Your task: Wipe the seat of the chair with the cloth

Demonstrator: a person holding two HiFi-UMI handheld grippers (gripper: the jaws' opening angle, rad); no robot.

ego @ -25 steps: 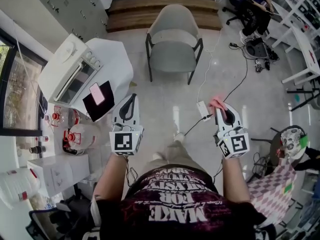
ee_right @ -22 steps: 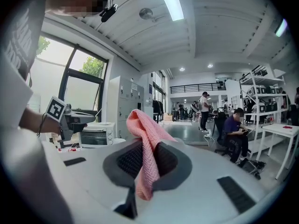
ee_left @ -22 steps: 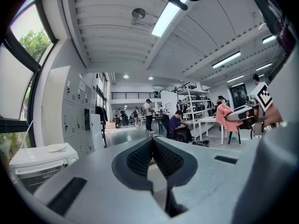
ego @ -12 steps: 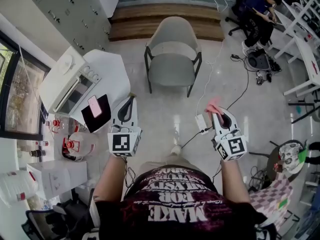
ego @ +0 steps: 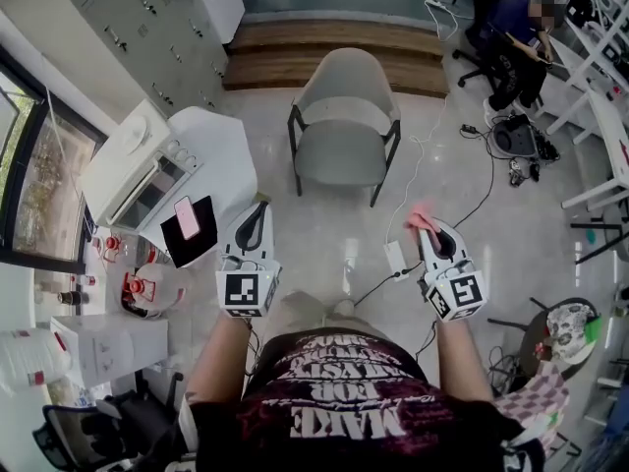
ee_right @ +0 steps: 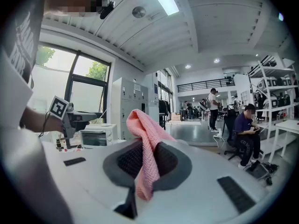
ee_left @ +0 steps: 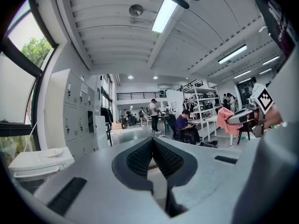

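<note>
A grey chair (ego: 342,126) with black legs stands on the pale floor ahead of me, its seat bare. My right gripper (ego: 425,221) is shut on a pink cloth (ee_right: 145,146); the pink cloth (ego: 421,217) pokes out past its tips, well short of the chair and to its right. My left gripper (ego: 257,210) is shut with nothing between its jaws, held level beside the right one. In the left gripper view the left gripper (ee_left: 152,143) points down the room, and the right gripper (ee_left: 243,118) with the cloth shows at the right.
A white table (ego: 221,150) at my left carries a toaster oven (ego: 133,170) and a black pad with a pink phone (ego: 186,219). A power strip (ego: 395,259) and cables lie on the floor. A seated person (ego: 511,42) is at the far right by white desks.
I have stepped slightly forward; the chair sits a little lower in the head view. Both grippers keep their hold and spacing, the pink cloth still in the right one.
</note>
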